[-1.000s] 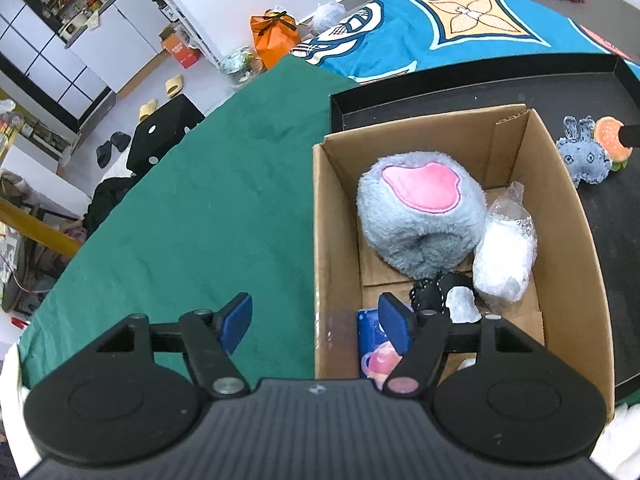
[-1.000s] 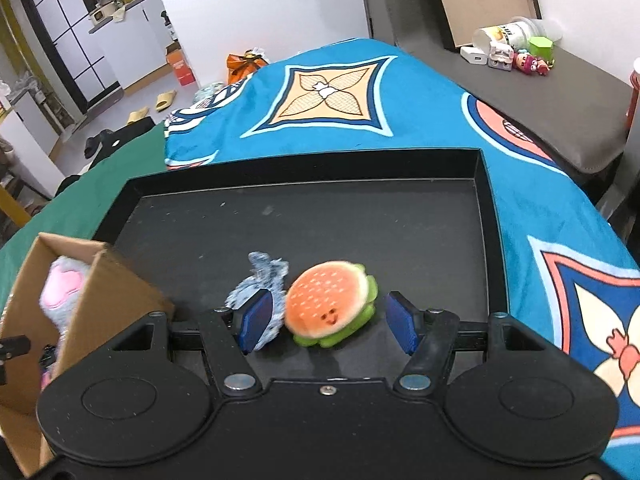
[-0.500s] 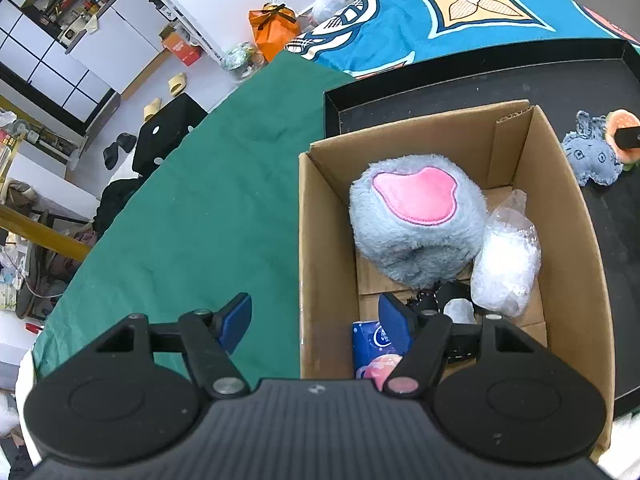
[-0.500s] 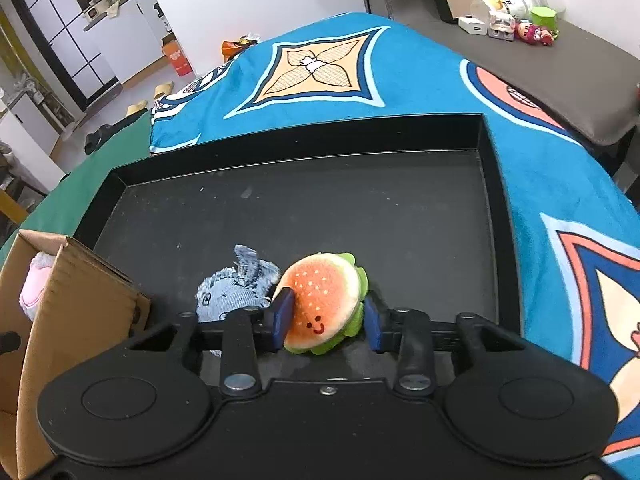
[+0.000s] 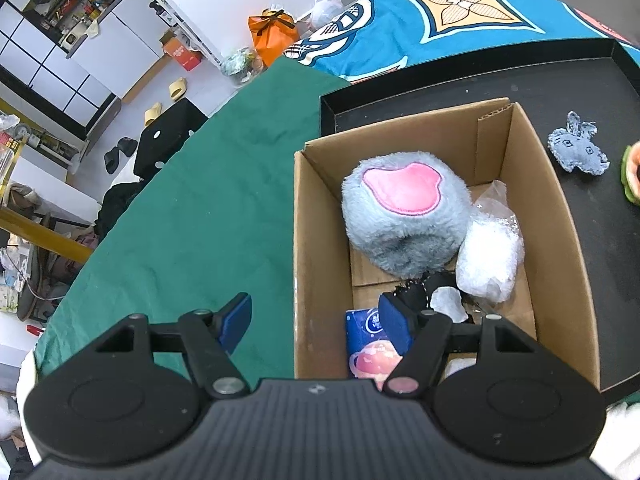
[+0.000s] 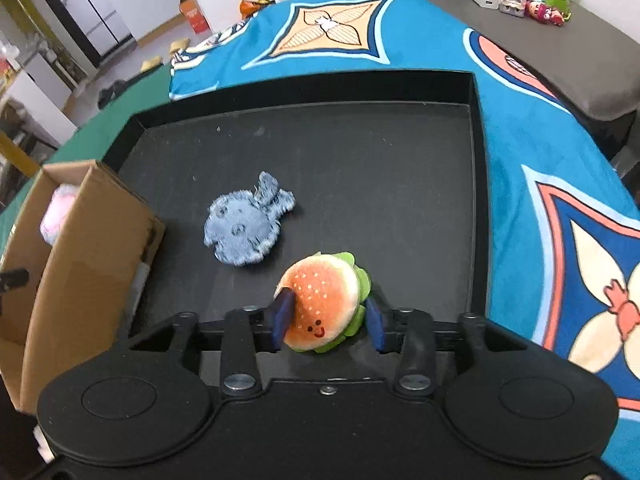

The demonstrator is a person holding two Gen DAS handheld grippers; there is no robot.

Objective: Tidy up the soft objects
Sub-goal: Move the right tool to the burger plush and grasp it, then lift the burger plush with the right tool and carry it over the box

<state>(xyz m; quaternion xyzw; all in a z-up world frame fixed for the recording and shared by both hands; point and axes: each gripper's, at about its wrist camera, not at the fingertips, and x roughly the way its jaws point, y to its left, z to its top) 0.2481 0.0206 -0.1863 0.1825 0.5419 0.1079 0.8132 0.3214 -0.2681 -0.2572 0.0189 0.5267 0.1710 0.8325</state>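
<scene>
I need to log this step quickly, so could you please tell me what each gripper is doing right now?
Left gripper: open, holding nothing, straddling the cardboard box wall.
Right gripper: jaws just reopened partly; burger plush between them, grip unclear.

A small plush burger, orange bun with a stitched smile and green felt lettuce, sits tilted between the right claw's fingers. Ahead and to their left, a flat denim rabbit toy lies.
</scene>
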